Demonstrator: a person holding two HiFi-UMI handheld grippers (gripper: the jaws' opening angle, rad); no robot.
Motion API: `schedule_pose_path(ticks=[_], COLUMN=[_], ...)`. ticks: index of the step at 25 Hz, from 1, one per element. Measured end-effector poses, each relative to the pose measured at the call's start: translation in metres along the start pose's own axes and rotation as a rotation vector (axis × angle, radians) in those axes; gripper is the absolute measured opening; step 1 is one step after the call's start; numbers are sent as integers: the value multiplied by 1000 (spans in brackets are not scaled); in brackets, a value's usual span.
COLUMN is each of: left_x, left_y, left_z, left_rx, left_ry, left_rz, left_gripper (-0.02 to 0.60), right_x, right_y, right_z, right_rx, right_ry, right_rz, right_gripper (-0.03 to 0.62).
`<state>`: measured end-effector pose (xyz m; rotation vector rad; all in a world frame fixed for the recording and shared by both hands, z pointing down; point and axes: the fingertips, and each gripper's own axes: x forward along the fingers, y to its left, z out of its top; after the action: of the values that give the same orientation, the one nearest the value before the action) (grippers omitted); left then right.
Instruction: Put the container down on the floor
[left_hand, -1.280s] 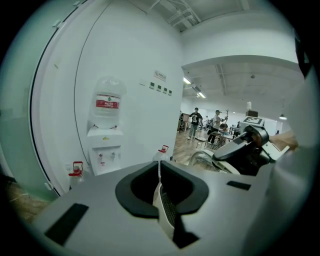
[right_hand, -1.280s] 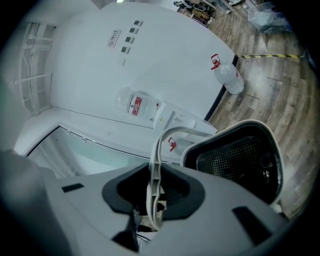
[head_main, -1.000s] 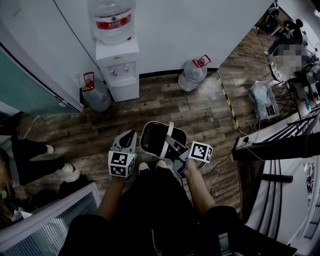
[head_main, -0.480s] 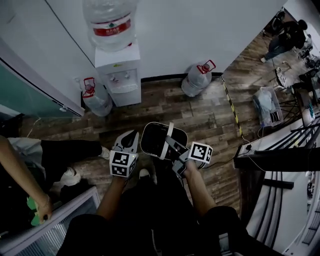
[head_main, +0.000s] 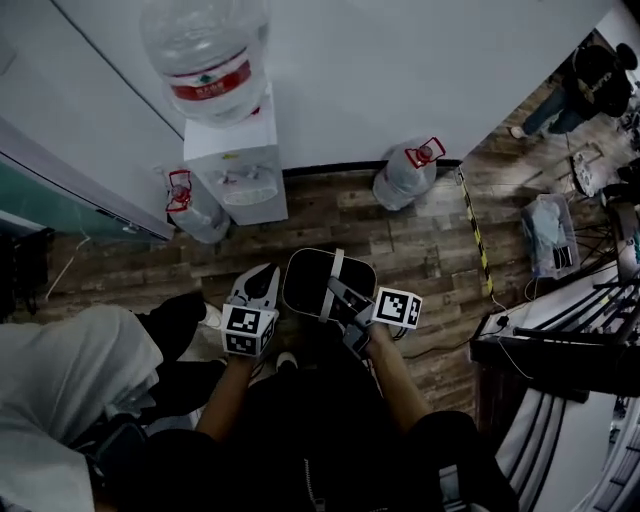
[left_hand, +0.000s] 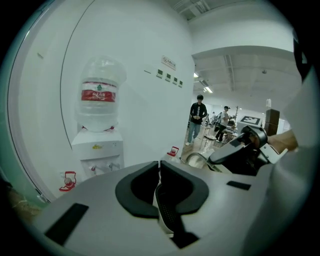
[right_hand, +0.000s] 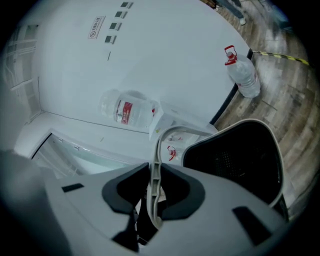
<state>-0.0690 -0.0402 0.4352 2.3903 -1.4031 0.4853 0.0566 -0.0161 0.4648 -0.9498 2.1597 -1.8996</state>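
My head camera sat high and looked steeply down at the plank floor (head_main: 420, 250), with the left gripper (head_main: 262, 285) and right gripper (head_main: 338, 292) close beneath it at mid-frame. The left gripper's camera rode just behind its own jaws and faced nearly level towards the white wall (left_hand: 140, 100). The right gripper's camera looked along its jaws too, but the room stood tilted in it. All three views shared the water dispenser (head_main: 235, 170) and a spare bottle (head_main: 405, 175) by the wall. The container (right_hand: 235, 160) filled the near right of the right gripper view, and the left gripper view caught the right gripper at its right edge.
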Motion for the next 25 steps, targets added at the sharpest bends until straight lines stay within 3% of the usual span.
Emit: schedule_pose_path(ticks=[15, 25], left_x=[65, 120], left_y=[27, 57], left_z=[34, 49], left_rx=[-40, -55], left_ry=[-3, 2], left_rz=[111, 90], left_gripper=[25, 25], right_x=[37, 76], right_y=[-20, -39], right_z=[97, 142], right_rx=[-34, -23], right_ry=[101, 127], right_rz=[16, -19], right_gripper=[83, 83])
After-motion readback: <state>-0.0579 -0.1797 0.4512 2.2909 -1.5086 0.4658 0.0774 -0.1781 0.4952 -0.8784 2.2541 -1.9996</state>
